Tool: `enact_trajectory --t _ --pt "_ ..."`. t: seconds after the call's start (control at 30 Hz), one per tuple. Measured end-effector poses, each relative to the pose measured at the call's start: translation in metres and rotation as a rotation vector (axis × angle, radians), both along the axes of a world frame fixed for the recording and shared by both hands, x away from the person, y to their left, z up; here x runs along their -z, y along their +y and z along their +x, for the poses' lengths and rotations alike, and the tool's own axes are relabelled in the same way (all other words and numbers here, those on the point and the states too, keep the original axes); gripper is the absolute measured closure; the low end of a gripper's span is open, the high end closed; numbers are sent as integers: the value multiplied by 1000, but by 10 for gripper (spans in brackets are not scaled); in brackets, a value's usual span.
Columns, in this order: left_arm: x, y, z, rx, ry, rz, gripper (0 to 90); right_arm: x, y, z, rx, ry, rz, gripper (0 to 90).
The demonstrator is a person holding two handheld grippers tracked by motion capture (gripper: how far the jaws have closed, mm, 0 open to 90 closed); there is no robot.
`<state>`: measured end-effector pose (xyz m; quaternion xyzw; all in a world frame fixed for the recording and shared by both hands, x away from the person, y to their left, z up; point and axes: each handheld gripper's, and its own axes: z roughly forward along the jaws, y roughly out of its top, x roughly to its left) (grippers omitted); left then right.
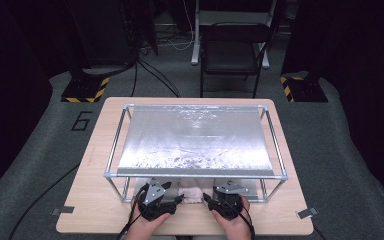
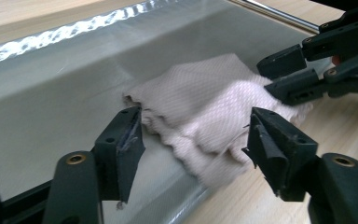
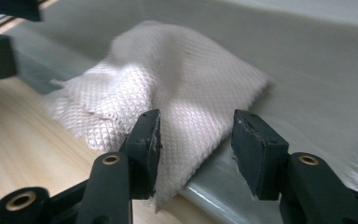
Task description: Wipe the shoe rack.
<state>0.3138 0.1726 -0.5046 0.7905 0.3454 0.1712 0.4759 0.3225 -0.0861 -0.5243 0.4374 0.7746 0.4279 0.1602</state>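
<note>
A white waffle-textured cloth (image 1: 190, 194) lies folded at the front edge of the rack's lower grey sheet (image 2: 51, 93), with its near part hanging onto the wooden table (image 1: 95, 205). My left gripper (image 2: 196, 135) is open, and the cloth's (image 2: 200, 98) rumpled near edge lies between its jaws without touching the pads. My right gripper (image 3: 198, 128) is also open, with a corner of the cloth (image 3: 168, 74) lying between its jaws. In the high view the left gripper (image 1: 176, 198) and the right gripper (image 1: 207, 198) face each other across the cloth.
A metal-tube rack with a shiny foil-like top (image 1: 195, 135) stands over most of the table, and its front rail (image 1: 195, 175) runs just above the grippers. A black chair (image 1: 230, 50) and stand bases with striped edges (image 1: 82, 90) sit on the floor beyond.
</note>
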Motion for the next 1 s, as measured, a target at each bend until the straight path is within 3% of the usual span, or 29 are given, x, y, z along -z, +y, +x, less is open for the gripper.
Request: enact_trajectory --t 0.03,0.07,0.13,0.23,0.27,0.37,0.4,0.5,0.53,0.6,0.63,0.67,0.7,0.73,0.77,0.8,0.87,1.0 --pt "0 -1 2 6 -11 7 345 -2 0 -1 0 0 -15 519" --pt "0 -4 5 5 -17 12 332 -3 0 -1 10 18 43 516" --pt "1 -8 7 0 2 4 321 -4 -10 2 32 3 30 514" --pt "2 -12 10 3 -6 16 318 -5 -20 4 58 -16 34 512" --pt "4 -17 11 -14 29 -4 312 -4 -29 7 91 3 21 512" --pt "5 -22 15 -4 14 8 307 -2 -35 9 129 31 35 511" --pt "7 -31 12 -64 67 -47 306 0 -42 12 132 18 6 509" --pt "7 -34 16 -23 54 -26 298 2 -47 13 148 28 12 508" --pt "8 -41 18 -33 55 -61 297 3 -48 13 152 23 8 507" --pt "8 -43 19 -26 65 -62 294 3 -48 13 150 22 2 506" --pt "7 -47 18 -65 70 -72 288 3 -48 13 150 17 -17 499" --pt "6 -49 24 1 42 -47 277 4 -44 12 152 14 -22 492" --pt "6 -49 24 1 42 -47 272 4 -44 12 152 14 -22 492" --pt "5 -56 21 -31 87 -80 271 3 -42 11 145 -2 -80 488" --pt "5 -56 21 -31 87 -80 271 3 -40 10 165 11 -65 487" --pt "6 -61 23 -24 85 -39 271 3 -39 10 170 5 -61 487" --pt "9 -68 25 -48 85 -24 272 3 -39 10 170 6 -60 487" --pt "16 -73 28 -43 88 10 310 3 -40 10 155 2 -81 487"
